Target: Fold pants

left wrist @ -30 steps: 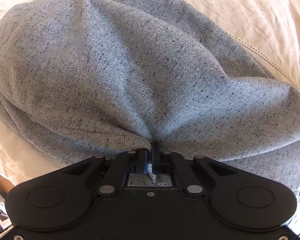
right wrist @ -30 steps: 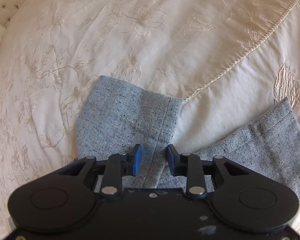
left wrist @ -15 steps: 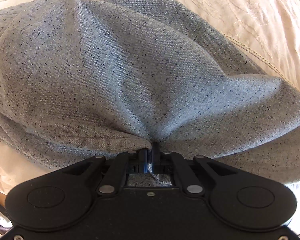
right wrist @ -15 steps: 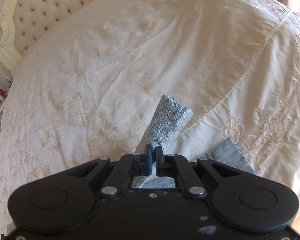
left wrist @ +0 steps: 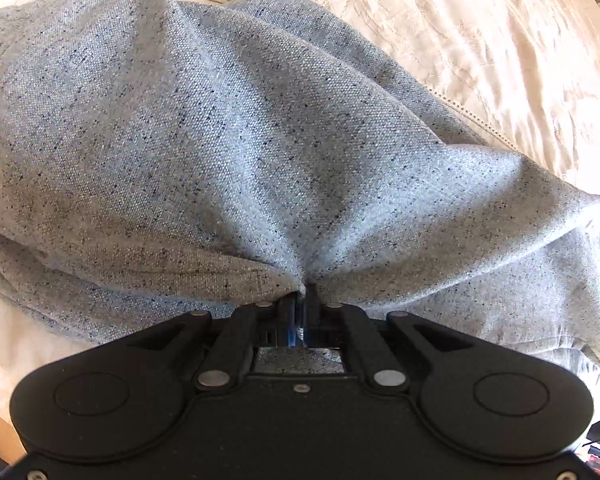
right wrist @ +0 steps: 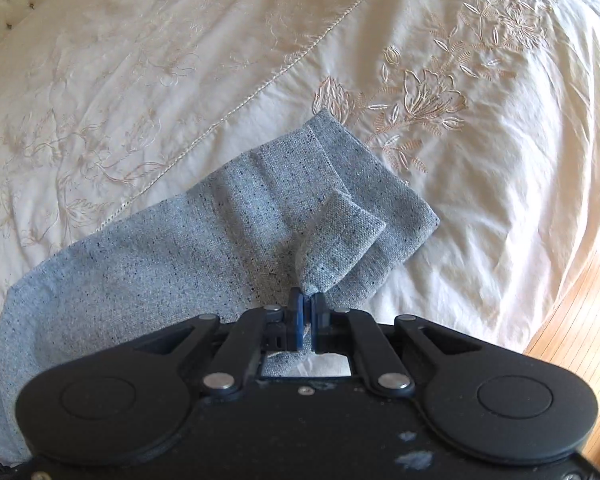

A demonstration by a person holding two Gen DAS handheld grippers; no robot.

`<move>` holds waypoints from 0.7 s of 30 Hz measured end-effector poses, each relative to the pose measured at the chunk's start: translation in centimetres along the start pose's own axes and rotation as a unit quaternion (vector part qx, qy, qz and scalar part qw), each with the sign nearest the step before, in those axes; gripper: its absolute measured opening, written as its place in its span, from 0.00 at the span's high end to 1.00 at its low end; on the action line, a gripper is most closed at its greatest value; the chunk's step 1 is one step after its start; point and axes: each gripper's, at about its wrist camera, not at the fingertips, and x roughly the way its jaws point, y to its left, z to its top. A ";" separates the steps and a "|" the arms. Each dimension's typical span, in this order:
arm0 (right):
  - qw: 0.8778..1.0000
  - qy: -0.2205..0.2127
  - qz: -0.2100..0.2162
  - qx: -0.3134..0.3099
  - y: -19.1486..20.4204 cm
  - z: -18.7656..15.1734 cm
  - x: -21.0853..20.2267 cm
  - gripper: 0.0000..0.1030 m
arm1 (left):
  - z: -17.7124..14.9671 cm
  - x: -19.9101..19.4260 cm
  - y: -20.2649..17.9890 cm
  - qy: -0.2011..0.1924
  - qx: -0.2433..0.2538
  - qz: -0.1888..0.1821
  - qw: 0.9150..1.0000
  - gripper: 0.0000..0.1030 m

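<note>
Currently both grippers were clamped on the pants, which lay on the bedspread.

Nearest the left wrist camera, the left gripper [left wrist: 302, 300] was clenched on a pinch of the pants [left wrist: 236, 140]; pleats fanned out from that pinch across a bunched grey mound, with the bedspread [left wrist: 480, 32] beyond it. Nearest the right wrist camera, the right gripper [right wrist: 307, 312] was clenched on one leg's hem, a small flap standing up from the jaws; the other leg lay flat just beyond the flap, on the embroidered bedspread. The fabric looked soft, light and limp, likely to sag between grips, so hems and seams seemed the firmest places to hold. No containers were visible in either view.
</note>
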 end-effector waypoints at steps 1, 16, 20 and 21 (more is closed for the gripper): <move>1.000 -0.001 0.000 0.001 -0.1 -0.1 -0.2 0.95 | -0.5 -0.8 0.2 -0.007 0.002 -0.006 1.000 0.96; 0.990 -0.094 0.089 -0.063 3.1 6.7 -5.8 0.95 | 0.9 -14.2 -0.1 -0.150 -0.010 -0.058 0.987 0.96; 0.983 -0.128 0.120 -0.057 1.1 5.7 -8.3 0.95 | -1.0 -14.7 -0.7 -0.157 -0.006 -0.063 0.986 0.96; 0.986 -0.110 0.110 -0.058 0.5 5.2 -7.4 0.95 | -1.4 -13.5 -0.8 -0.143 -0.009 -0.053 0.988 0.96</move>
